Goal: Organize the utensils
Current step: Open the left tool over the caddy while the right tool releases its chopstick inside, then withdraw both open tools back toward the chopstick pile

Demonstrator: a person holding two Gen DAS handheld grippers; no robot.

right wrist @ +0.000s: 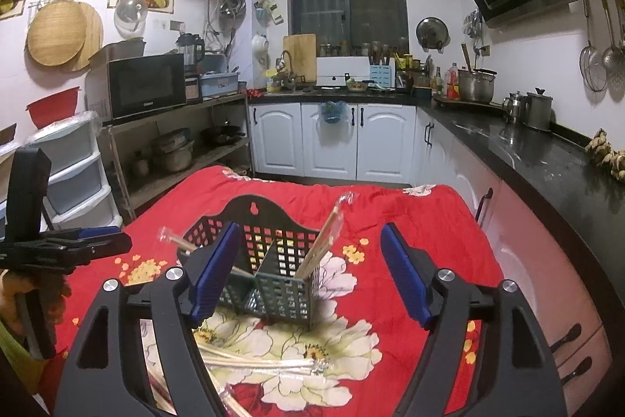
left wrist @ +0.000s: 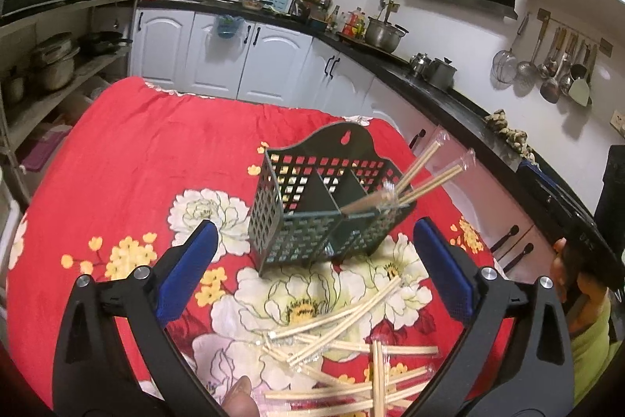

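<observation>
Utensil sorting on a desk [left wrist: 117, 151] under a red floral cloth. The green lattice caddy [left wrist: 324, 206] stands upright mid-desk; a few wrapped chopstick pairs [left wrist: 425, 170] already lean in its compartments. The loose chopsticks [left wrist: 343, 335] lie scattered on the near side of the caddy, in thin clear sleeves. They are judged light, stiff and slender, with slippery wrappers, so best pinched across mid-length. Left gripper [left wrist: 312, 268] and right gripper [right wrist: 308, 276] both stand wide open and empty, poised above the pile on the caddy's near side.
</observation>
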